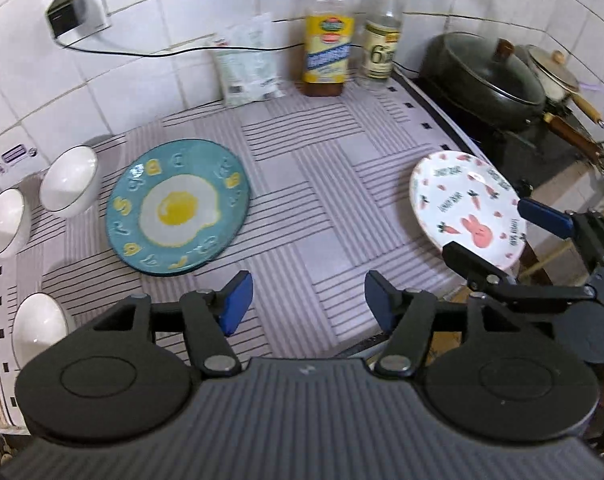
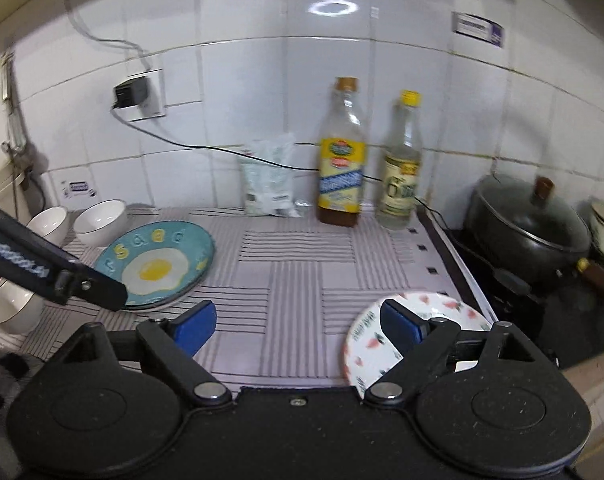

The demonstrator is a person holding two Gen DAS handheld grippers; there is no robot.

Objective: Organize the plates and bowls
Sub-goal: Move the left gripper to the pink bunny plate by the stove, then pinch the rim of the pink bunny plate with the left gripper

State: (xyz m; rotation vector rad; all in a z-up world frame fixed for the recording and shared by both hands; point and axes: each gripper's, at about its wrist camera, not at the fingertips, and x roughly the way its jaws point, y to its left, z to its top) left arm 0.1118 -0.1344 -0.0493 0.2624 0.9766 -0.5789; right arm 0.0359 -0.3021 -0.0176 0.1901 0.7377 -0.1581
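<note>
The left tool (image 1: 308, 300) hangs spread wide above the striped tabletop (image 1: 302, 184), gripping nothing. The right tool (image 2: 298, 322), likewise agape, straddles the near rim of the rabbit plate (image 1: 466, 200) at the tabletop's right edge. The fried-egg plate (image 1: 178, 206) lies flat left, beside three white bowls (image 1: 68, 186).
</note>
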